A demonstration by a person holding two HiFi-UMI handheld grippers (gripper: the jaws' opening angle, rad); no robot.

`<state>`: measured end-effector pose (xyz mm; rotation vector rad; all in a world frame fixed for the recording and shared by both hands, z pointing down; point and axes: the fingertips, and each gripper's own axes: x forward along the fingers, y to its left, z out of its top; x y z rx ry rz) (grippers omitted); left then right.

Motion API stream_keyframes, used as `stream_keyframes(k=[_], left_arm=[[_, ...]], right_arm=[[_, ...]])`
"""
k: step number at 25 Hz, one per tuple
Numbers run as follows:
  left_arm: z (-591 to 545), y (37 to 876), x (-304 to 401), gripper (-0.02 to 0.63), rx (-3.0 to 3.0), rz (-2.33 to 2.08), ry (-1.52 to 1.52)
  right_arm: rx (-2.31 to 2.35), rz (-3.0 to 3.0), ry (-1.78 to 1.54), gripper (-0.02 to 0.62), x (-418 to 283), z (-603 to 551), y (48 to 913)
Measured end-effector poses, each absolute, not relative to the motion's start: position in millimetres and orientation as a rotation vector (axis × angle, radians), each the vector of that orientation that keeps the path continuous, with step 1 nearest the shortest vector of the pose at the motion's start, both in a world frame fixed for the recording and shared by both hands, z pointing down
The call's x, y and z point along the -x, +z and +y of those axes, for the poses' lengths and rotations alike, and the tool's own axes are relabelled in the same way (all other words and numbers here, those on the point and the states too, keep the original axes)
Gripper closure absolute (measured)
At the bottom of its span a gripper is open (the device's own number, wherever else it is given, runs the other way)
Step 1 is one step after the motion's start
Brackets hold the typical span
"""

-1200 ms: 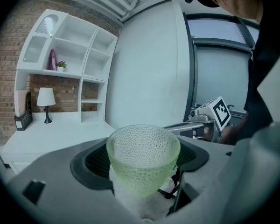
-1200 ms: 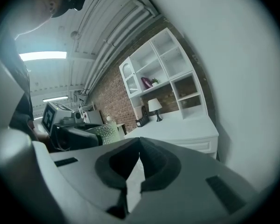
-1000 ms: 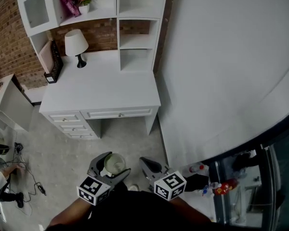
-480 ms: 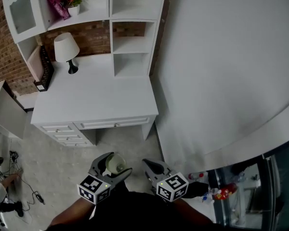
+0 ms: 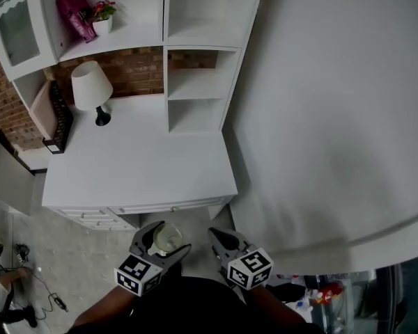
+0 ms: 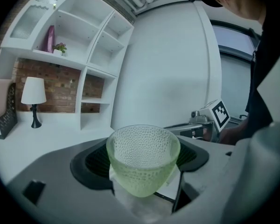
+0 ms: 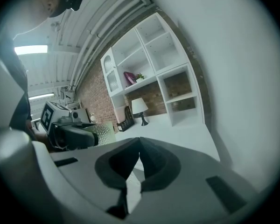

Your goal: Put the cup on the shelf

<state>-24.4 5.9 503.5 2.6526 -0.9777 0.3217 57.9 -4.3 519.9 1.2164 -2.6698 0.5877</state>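
A pale green dimpled cup (image 6: 143, 157) sits upright between the jaws of my left gripper (image 5: 161, 241), which is shut on it; in the head view the cup (image 5: 168, 239) shows just below the desk's front edge. My right gripper (image 5: 219, 239) hangs beside it, shut, with nothing between its jaws (image 7: 139, 154). The white shelf unit (image 5: 195, 82) stands at the back of the white desk (image 5: 136, 165), with open cubbies stacked on the right. Both grippers are in front of the desk, short of it.
On the desk stand a white lamp (image 5: 92, 89) and a dark file holder (image 5: 56, 113) at the left. The upper shelf holds a pink bag (image 5: 75, 14) and a small potted plant (image 5: 102, 16). A large white wall (image 5: 334, 103) runs along the right.
The view has moved closer to the desk: desk and shelf have grown and slid down towards the grippers. Both grippers keep their places, the cup still held in the left.
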Motion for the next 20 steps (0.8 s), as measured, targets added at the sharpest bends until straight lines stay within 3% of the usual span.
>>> stream_keyframes(k=[20], left_arm=[[-189,488,88,0.212,-2.756,-0.876,0.329]], right_arm=[[-1.341,-2.587,0.518,0.591,0,-188,504]])
